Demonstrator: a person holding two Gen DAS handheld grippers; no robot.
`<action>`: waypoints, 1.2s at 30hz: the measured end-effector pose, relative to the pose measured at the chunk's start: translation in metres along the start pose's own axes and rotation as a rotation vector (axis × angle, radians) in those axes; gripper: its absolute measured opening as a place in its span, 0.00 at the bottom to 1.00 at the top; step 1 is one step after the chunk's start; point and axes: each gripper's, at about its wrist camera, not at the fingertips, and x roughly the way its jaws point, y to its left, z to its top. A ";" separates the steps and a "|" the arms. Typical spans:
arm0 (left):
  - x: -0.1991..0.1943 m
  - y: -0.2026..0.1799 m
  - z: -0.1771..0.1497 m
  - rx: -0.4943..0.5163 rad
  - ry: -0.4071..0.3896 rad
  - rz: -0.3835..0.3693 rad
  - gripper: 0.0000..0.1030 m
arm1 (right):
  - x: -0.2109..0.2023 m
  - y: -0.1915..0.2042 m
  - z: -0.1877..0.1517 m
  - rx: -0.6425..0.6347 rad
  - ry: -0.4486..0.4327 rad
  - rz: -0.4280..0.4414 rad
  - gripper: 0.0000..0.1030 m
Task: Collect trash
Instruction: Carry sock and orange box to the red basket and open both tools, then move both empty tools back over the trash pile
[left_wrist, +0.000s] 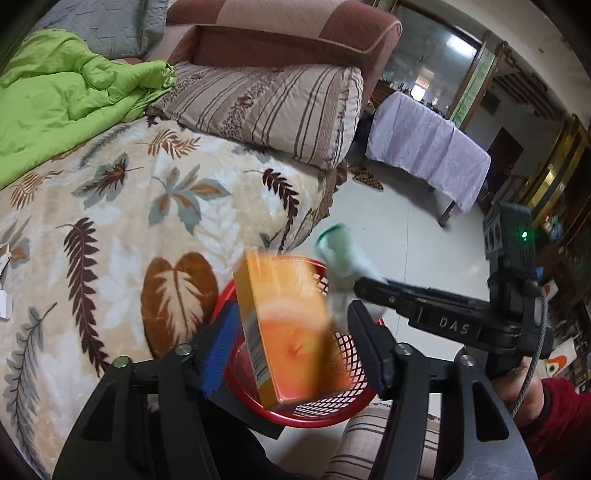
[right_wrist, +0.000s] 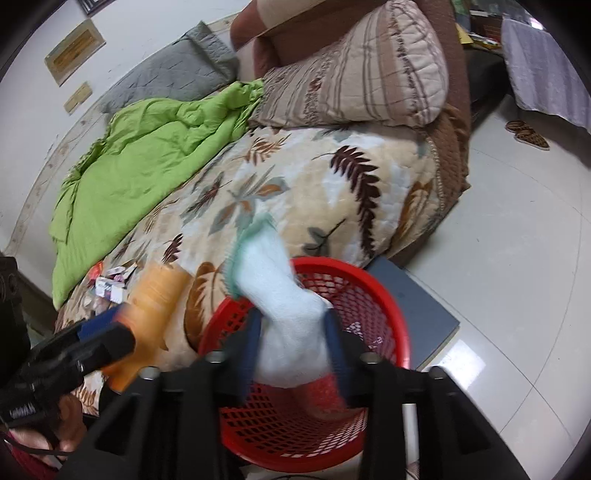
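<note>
Left wrist view: I see my left gripper (left_wrist: 291, 341) with fingers apart, blurred orange box (left_wrist: 291, 332) between them, over the red basket (left_wrist: 343, 398) beside the bed (left_wrist: 110, 221). Right gripper (right_wrist: 293, 343): fingers apart around a pale sock-like cloth (right_wrist: 280, 295) above the same basket; contact unclear.

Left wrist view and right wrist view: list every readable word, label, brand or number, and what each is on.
"DAS": raised letters on the right gripper, seen in the left wrist view.
Orange box: side print too blurred to read.
Small packets on the bed: print too small to read.
Wall plaques: unreadable.
</note>
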 end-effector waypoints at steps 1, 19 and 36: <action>0.001 0.001 0.000 0.001 -0.001 0.003 0.64 | -0.001 0.000 0.001 -0.002 -0.006 -0.009 0.44; -0.122 0.145 -0.031 -0.272 -0.201 0.344 0.69 | 0.041 0.144 0.020 -0.262 -0.006 0.204 0.52; -0.217 0.357 -0.119 -0.719 -0.227 0.879 0.73 | 0.168 0.356 -0.009 -0.725 0.162 0.336 0.64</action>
